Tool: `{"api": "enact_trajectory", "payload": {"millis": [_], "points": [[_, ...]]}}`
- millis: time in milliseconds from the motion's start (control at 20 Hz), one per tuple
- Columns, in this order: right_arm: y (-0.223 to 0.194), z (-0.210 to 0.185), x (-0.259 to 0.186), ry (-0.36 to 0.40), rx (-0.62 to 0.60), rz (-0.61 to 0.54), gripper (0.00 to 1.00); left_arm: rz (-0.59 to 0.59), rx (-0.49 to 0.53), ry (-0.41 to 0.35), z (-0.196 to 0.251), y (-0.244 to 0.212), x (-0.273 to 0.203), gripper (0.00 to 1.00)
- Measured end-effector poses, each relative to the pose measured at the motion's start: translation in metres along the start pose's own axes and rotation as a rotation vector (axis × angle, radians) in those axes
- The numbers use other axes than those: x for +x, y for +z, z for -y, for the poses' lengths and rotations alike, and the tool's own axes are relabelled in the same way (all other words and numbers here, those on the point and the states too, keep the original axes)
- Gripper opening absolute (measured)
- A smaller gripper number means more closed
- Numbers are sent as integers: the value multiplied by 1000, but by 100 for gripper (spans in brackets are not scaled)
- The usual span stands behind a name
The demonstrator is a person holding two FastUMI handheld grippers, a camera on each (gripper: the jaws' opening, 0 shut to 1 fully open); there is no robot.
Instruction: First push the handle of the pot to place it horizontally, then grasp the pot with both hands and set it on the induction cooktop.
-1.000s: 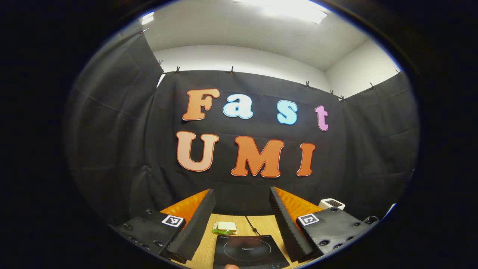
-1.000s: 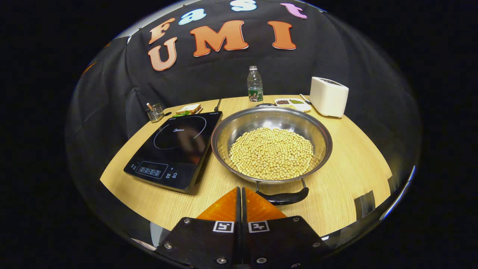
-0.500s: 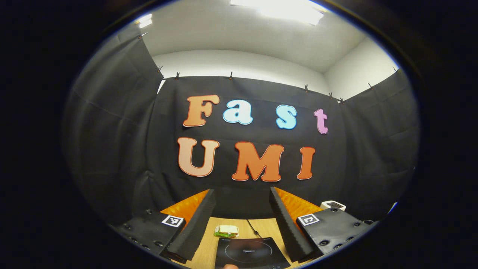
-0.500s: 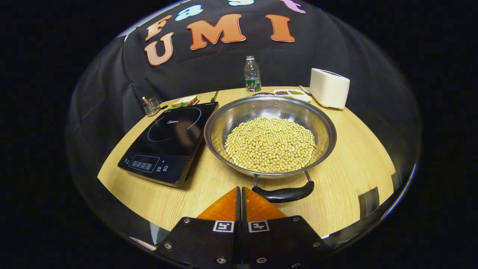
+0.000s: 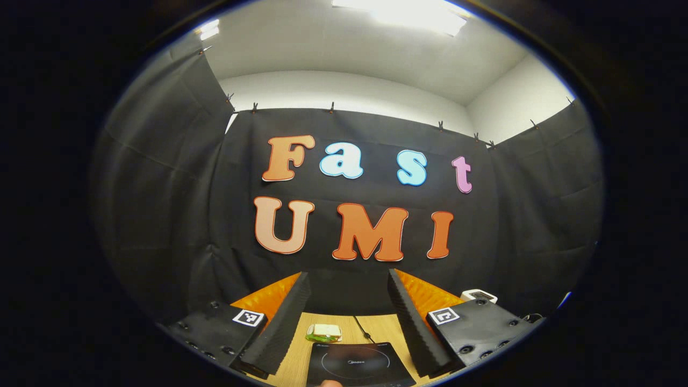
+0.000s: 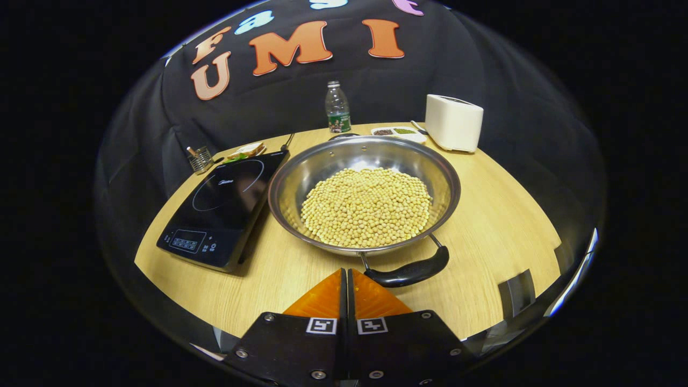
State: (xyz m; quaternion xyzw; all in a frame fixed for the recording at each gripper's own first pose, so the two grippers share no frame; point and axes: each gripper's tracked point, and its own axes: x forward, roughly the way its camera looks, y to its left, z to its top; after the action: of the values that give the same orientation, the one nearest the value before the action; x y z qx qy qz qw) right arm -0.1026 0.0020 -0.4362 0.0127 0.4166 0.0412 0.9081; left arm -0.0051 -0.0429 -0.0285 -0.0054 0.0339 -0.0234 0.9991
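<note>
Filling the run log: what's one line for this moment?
pot: on table, beside cooktop | right gripper: shut, at handle | left gripper: open, raised

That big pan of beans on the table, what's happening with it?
A person works two hand-held grippers. The right gripper, fingers shut together and empty, sits right at the pot's black handle, seemingly to push it. The pot, full of soybeans, rests on the wooden table beside the induction cooktop, not yet on it. The left gripper is open and raised, facing the booth wall.
</note>
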Motion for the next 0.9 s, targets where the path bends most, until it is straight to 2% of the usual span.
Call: {"api": "enact_trajectory", "payload": {"millis": [100, 300, 450, 500, 600, 900], "points": [[2, 11, 2, -16, 12, 1, 0, -6, -1, 2, 0, -1, 3, 98], [5, 31, 11, -51, 26, -4, 0, -1, 7, 16, -1, 0, 11, 98], [2, 54, 20, -108, 30, -22, 0, -1, 9, 13, 3, -1, 15, 98], [2, 59, 22, -117, 49, -24, 0, -3, 9, 10, 4, -2, 15, 95], [2, 61, 22, -97, 100, -39, 0, -6, 11, 6, 6, -2, 18, 98], [14, 86, 33, -149, 130, -35, 0, -5, 13, 12, 7, -3, 28, 98]]}}
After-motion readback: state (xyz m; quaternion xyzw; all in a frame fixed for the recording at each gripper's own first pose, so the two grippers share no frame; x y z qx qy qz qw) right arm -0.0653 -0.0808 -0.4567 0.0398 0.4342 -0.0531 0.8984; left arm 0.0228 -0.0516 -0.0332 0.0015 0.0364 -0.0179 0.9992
